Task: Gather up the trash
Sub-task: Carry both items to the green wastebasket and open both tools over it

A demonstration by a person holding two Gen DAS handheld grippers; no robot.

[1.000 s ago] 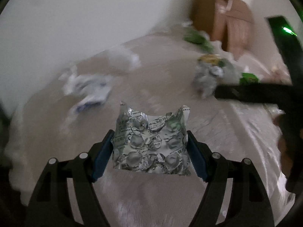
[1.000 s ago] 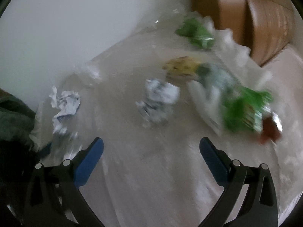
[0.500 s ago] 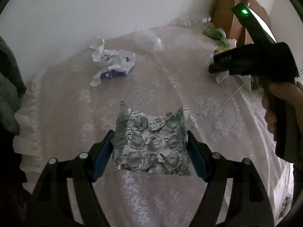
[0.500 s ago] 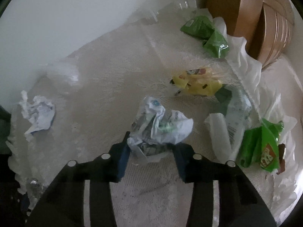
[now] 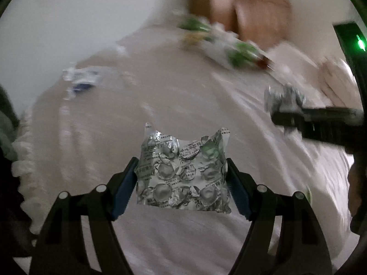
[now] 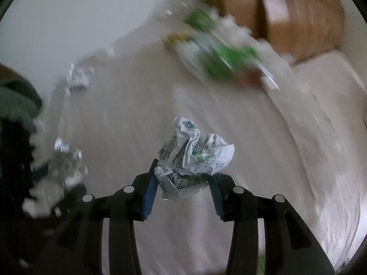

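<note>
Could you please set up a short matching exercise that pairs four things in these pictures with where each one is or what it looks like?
Things:
1. blister pack
2. crumpled leaflet
3. cardboard box
4. green wrappers

Places or looks:
A. brown, at the far edge by the wall
B. lying on the tablecloth near the box
C. held in the left tool
D. held in the right tool

Pairs: 1-C, 2-D, 3-A, 4-B
</note>
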